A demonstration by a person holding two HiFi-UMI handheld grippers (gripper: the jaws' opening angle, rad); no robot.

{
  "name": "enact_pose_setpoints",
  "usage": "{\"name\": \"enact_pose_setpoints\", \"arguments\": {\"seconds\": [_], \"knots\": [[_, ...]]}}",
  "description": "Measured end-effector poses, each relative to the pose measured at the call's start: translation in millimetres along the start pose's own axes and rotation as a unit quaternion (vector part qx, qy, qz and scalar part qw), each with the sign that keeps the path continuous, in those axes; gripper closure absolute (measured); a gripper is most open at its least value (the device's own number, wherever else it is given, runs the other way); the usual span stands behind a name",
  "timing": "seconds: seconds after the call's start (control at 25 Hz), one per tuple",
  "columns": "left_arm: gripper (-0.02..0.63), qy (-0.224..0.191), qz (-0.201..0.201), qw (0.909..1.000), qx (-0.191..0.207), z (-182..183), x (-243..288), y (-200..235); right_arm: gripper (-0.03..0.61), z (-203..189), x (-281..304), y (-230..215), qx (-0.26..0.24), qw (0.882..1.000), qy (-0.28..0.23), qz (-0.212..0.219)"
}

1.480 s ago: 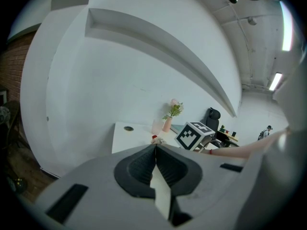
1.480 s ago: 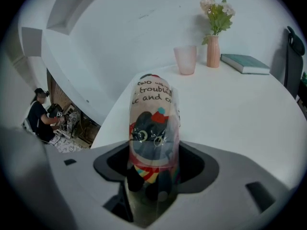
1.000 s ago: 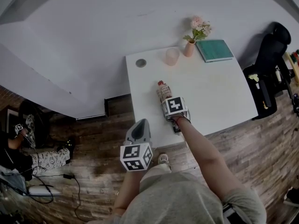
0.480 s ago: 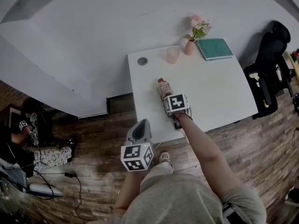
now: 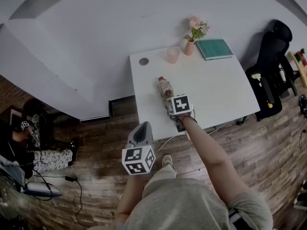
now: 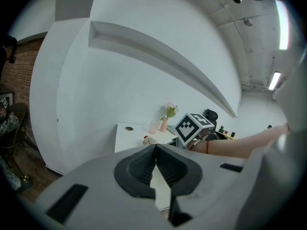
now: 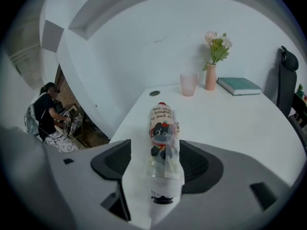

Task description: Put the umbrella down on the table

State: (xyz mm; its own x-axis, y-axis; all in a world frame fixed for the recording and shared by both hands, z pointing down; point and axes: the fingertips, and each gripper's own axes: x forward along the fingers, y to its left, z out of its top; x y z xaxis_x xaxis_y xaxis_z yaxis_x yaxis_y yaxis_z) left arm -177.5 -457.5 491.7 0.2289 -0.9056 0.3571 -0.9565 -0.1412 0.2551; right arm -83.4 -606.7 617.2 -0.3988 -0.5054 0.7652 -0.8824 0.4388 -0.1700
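The folded umbrella [image 5: 165, 87], in a clear printed sleeve with a red tip, lies flat on the white table [image 5: 216, 90] near its front left. My right gripper [image 5: 171, 99] hovers just over the umbrella's near end. In the right gripper view the umbrella [image 7: 163, 128] runs between the spread jaws of that gripper [image 7: 160, 150]. The jaws have just been opening and neither pad touches it. My left gripper [image 5: 142, 131] is off the table's front left, over the floor. Its jaws [image 6: 155, 150] are shut on nothing.
At the table's back stand a pink cup [image 5: 172, 55], a vase of flowers [image 5: 190, 46] and a teal book [image 5: 216, 49]. A round cable port [image 5: 144, 61] sits at the back left corner. A black chair [image 5: 268, 66] stands right; a seated person [image 5: 24, 143] is far left.
My right gripper has lifted a little off the umbrella, which stays lying on the table. The left gripper has shifted slightly and stays shut.
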Motion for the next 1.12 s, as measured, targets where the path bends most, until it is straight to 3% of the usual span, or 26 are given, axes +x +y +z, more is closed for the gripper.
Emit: {"name": "enact_pose_setpoints", "arguments": {"seconds": [0.36, 0.76, 1.12], "knots": [[0.606, -0.01, 0.0, 0.9999, 0.009, -10.6, -45.6, -22.9, 0.319, -21.1, -63.7, 22.3, -0.002, 0.999, -0.05, 0.007], [0.606, -0.022, -0.001, 0.9997, 0.014, -29.7, -91.5, -57.1, 0.447, -55.2, -141.5, 40.7, -0.036, 0.992, -0.124, 0.009], [0.606, -0.033, 0.001, 0.9993, 0.016, -56.6, -138.4, -94.7, 0.512, -104.1, -211.6, 47.3, -0.031, 0.985, -0.167, 0.019]]}}
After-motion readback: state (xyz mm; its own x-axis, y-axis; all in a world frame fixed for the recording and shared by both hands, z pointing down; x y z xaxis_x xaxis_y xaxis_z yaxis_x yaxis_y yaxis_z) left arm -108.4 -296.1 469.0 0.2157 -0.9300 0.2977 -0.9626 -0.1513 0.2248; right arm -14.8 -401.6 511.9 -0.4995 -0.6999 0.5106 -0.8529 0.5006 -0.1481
